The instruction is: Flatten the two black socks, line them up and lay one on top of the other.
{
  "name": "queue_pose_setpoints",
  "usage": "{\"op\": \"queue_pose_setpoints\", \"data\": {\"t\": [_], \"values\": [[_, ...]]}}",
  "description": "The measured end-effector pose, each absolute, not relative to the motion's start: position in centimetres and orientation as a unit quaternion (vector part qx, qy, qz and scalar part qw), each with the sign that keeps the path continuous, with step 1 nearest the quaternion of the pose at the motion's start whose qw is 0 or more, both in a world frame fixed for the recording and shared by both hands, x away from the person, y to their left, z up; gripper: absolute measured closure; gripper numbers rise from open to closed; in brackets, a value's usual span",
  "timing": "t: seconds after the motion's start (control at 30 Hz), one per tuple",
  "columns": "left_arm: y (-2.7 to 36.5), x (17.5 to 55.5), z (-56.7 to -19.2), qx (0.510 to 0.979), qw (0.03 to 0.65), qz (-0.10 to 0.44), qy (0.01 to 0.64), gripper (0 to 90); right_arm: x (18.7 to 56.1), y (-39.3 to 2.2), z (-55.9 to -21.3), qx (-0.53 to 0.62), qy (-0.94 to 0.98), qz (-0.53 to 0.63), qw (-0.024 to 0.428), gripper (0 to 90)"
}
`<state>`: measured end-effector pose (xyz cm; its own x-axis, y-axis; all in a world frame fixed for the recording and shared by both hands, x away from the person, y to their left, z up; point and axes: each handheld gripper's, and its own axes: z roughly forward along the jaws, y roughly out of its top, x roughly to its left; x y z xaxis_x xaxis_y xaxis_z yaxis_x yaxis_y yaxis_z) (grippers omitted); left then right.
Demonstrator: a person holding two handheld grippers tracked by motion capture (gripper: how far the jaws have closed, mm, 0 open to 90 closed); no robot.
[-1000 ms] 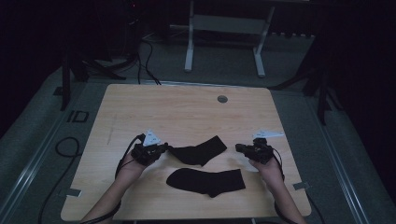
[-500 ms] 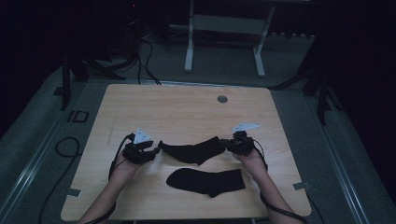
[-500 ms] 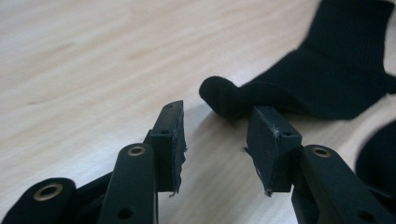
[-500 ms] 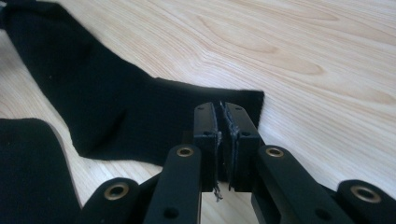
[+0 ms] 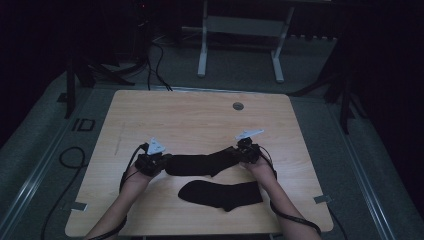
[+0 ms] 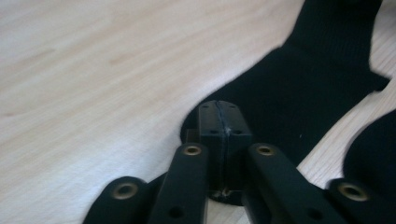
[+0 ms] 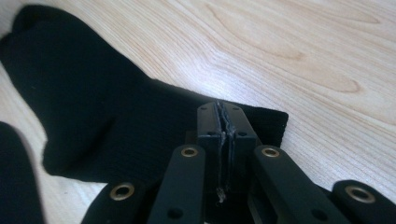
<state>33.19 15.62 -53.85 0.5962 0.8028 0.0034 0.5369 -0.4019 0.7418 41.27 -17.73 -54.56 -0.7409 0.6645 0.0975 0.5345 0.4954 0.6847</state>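
My left fingers (image 5: 161, 163) have just closed onto the toe end of the far sock (image 5: 200, 164), and my right fingers (image 5: 239, 154) are pinched on its cuff end, so it lies stretched between them on the tabletop (image 5: 200, 120). The second sock (image 5: 222, 194) lies just nearer me. The knit is light, limp and stretchy, so I judge the ends the best hold.
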Motion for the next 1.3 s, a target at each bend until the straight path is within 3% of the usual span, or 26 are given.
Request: {"op": "queue_pose_setpoints", "data": {"t": [0.23, 1.1, 1.3], "values": [[14.3, 34.4, -56.0, 0.844, 0.312, 0.174, 0.401, 89.9, 41.3, -18.2, -55.6, 0.357, 0.861, 0.351, 0.090, 87.5], [10.3, 36.8, -56.1, 0.852, 0.336, 0.145, 0.375, 89.9, 39.3, -24.0, -55.8, 0.400, 0.836, 0.362, 0.104, 87.9], [10.8, 36.4, -55.9, 0.844, 0.360, 0.143, 0.371, 89.0, 39.0, -23.9, -55.5, 0.393, 0.838, 0.364, 0.103, 82.2]]}}
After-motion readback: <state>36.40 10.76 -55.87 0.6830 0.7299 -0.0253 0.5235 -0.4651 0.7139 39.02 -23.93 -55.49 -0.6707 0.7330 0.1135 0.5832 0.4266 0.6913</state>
